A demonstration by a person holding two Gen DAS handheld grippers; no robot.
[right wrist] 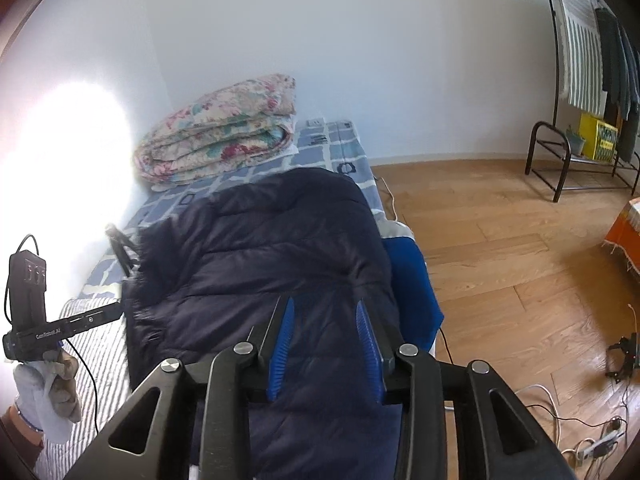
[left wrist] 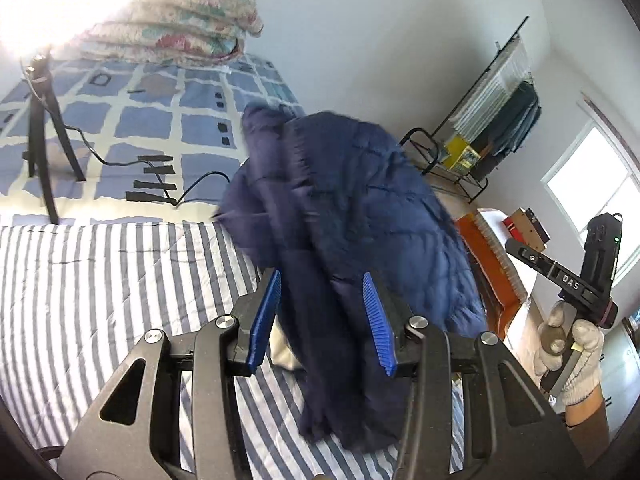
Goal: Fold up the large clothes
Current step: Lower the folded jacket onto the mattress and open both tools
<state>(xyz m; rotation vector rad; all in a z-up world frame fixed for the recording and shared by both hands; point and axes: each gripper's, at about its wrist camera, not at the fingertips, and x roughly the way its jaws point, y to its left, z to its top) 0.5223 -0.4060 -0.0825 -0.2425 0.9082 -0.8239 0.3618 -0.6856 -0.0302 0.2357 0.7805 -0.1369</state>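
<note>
Left wrist view: the left gripper (left wrist: 322,320) has its blue fingers (left wrist: 264,320) apart, and the navy jacket (left wrist: 352,216) hangs bunched between and beyond them without being pinched. The jacket's lower end rests on the striped sheet (left wrist: 100,288) just under the fingers. Past the left finger stands a black tripod (left wrist: 40,140) on the blue checked sheet (left wrist: 160,112), with a folded floral quilt (left wrist: 192,20) farthest off. Out to the right of the fingers, a gloved hand (left wrist: 568,344) holds the other device.

Right wrist view: the right gripper (right wrist: 325,344) also has its fingers (right wrist: 282,344) spread, over the quilted jacket (right wrist: 272,248), which lies across the bed edge directly ahead; whether the tips touch it I cannot tell. Left of the fingers is the left hand (right wrist: 48,392) in its glove. Beyond the jacket lies the quilt (right wrist: 224,128); right of the fingers is wood floor (right wrist: 500,260) and, far off, a clothes rack (right wrist: 580,80).
</note>
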